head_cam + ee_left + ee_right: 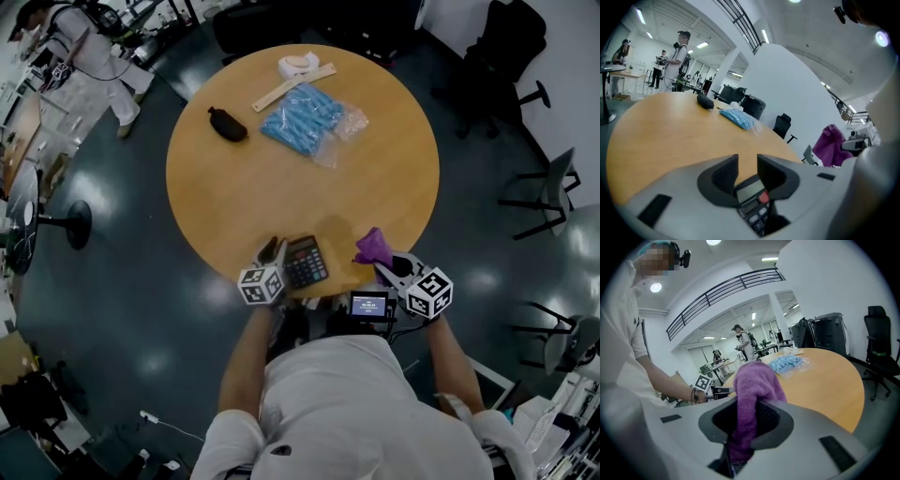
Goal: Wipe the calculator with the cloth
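Note:
The black calculator [306, 262] lies flat on the round wooden table [272, 178] at its near edge. My left gripper [272, 250] sits just left of it, jaws open. In the left gripper view the calculator's display end [751, 193] shows low between the two fingers, with a gap and bare table past the left gripper's tips [747, 161]; the pads do not press on it. My right gripper [384, 270] is to the calculator's right, shut on a purple cloth [373, 247]. The cloth [752, 385] bunches up between that gripper's jaws [747, 409] and hides their tips.
Far across the table lie a blue plastic bag [305, 119], a black pouch [227, 125], a wooden ruler [292, 86] and a white roll [298, 64]. Office chairs [548, 192] stand round the table. A person [84, 56] stands at the far left.

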`<state>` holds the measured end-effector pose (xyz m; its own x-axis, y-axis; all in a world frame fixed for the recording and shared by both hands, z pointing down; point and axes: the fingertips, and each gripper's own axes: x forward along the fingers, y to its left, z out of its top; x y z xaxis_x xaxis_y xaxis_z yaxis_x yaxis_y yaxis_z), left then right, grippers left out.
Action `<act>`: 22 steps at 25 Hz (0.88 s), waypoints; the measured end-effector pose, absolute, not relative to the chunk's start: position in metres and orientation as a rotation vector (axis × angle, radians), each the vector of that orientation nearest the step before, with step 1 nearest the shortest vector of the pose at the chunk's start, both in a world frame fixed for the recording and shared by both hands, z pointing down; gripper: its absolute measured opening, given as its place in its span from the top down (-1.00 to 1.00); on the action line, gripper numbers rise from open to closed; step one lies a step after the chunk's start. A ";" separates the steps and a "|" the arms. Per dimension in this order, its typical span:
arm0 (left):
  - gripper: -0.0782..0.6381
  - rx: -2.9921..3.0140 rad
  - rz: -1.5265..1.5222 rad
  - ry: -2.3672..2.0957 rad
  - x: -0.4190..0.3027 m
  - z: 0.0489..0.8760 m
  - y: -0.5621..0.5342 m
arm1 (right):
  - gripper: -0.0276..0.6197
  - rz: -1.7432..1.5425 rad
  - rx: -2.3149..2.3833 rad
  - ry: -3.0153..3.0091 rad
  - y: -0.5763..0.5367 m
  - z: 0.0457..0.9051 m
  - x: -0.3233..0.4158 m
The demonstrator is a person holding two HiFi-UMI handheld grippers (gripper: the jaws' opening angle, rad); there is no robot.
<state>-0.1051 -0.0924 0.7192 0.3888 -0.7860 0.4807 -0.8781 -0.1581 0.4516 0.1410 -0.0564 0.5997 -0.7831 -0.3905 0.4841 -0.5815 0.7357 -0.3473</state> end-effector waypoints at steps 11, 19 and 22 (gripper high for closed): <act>0.75 2.018 0.050 -1.592 -0.135 0.639 -0.066 | 0.69 0.717 0.824 -2.522 -0.083 0.609 0.125; 0.76 1.945 0.153 -1.717 -0.144 0.598 -0.012 | 0.69 0.935 0.908 -2.213 -0.101 0.685 0.111; 0.76 1.903 0.095 -1.736 -0.147 0.590 0.002 | 0.69 0.972 0.870 -2.060 -0.096 0.725 0.099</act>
